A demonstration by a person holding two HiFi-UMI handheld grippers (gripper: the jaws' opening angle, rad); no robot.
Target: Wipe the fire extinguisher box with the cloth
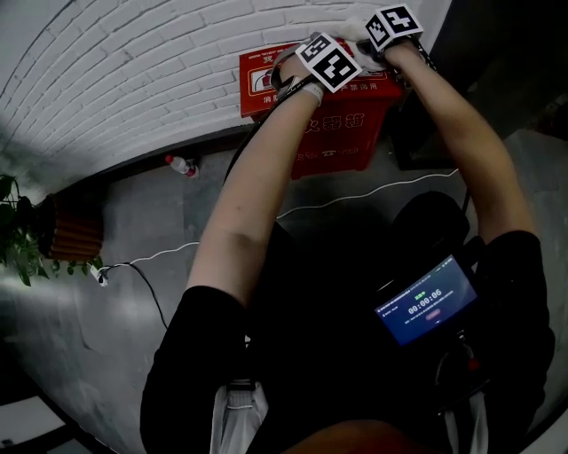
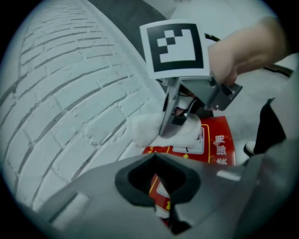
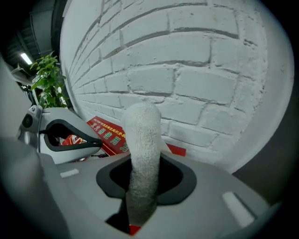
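A red fire extinguisher box (image 1: 337, 133) stands on the floor against the white brick wall, and both grippers are over its top. My right gripper (image 1: 364, 34) is shut on a white cloth (image 1: 353, 25). In the right gripper view the cloth (image 3: 142, 140) rises as a roll from between the jaws of this gripper (image 3: 142, 186), in front of the bricks. The left gripper view shows the cloth (image 2: 142, 130) resting on the box top (image 2: 219, 144) beside the wall. My left gripper (image 2: 161, 186) is shut with nothing in it, just above the box lid.
A plastic bottle (image 1: 180, 165) lies at the wall's foot left of the box. A potted plant (image 1: 18, 239) and a brown ribbed pot (image 1: 75, 230) are at the far left. A white cable (image 1: 355, 195) runs across the grey floor. A dark object (image 1: 417, 133) stands right of the box.
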